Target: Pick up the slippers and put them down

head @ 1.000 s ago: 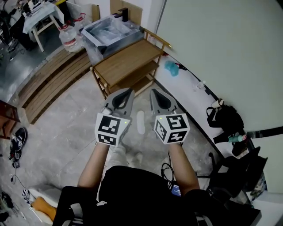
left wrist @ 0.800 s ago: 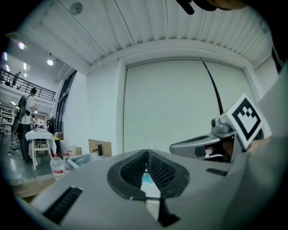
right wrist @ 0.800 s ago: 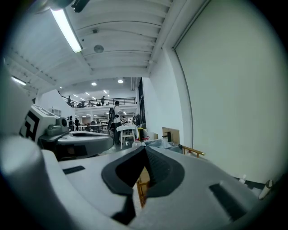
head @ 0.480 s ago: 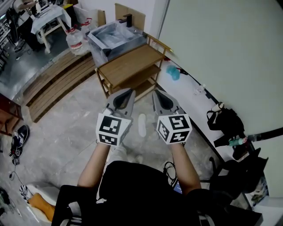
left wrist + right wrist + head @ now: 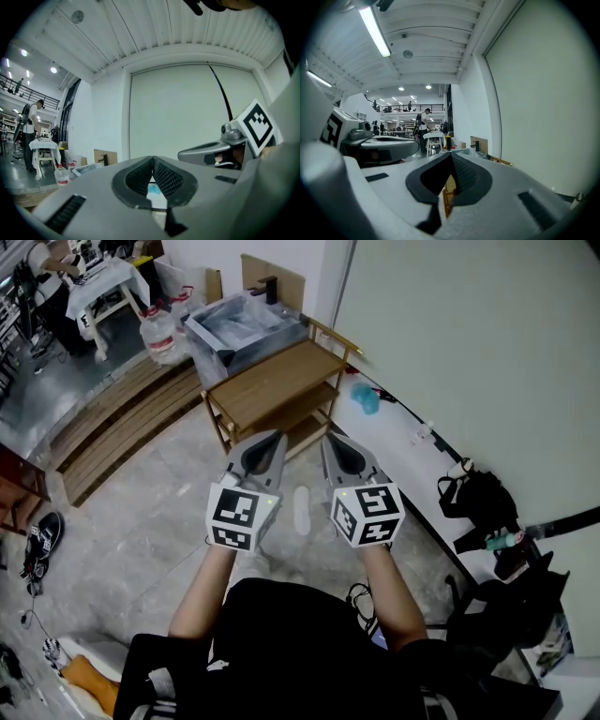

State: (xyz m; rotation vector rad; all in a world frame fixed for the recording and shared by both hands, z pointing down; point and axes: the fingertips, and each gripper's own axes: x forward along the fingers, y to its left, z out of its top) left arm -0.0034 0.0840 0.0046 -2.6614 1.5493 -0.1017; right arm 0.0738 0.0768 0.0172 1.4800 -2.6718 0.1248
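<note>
Holding two grippers side by side, pointing to 12 o'clock: L gripper (image 5: 277,437) and R gripper (image 5: 327,437), each w/ jaws pressed together, nothing btwn them. White slipper (image 5: 300,510) lies on the floor (image 5: 159,512), seen in the gap btwn both grippers. Wooden shelf unit (image 5: 272,381) at 12 o'clock. Grey tub (image 5: 246,320) beyond, approx 11 o'clock.
</note>
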